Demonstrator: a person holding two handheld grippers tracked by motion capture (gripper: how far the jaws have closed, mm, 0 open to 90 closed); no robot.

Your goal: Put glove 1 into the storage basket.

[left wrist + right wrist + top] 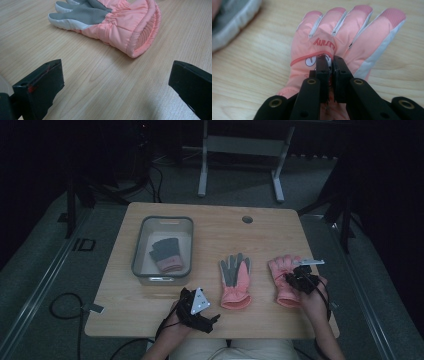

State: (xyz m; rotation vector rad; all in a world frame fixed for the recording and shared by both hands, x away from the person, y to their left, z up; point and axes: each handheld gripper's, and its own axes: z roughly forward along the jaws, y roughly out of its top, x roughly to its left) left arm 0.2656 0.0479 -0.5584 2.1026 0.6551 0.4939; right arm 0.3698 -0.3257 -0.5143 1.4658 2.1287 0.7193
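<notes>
Work in hand: picking up the padded pink fabric glove lying back-up (329, 42) at the right of the pale wooden table (270, 227), probably to carry it to the bin

Right gripper (331, 62): its black jaws are drawn together and pinch a fold of fabric on the back of this glove, just below the red lettering; a pinch on loose cloth should let the glove be lifted without sliding

Glove lying back-up: flat on the table, its fingertips toward the far edge, the cuff toward the person

Left gripper (115, 82): jaws wide apart with nothing between them, low over bare wood near the front edge; it seems to wait its turn

Second pink glove with grey palm patch (112, 22): palm up in the middle of the table, its cuff opening turned toward the left gripper, so an easy next grab

Clear plastic bin with grey rim (142, 247): at the left, already holding a folded dark grey knit glove with pink cuff (166, 254), which suggests that gloves are being collected there
</notes>
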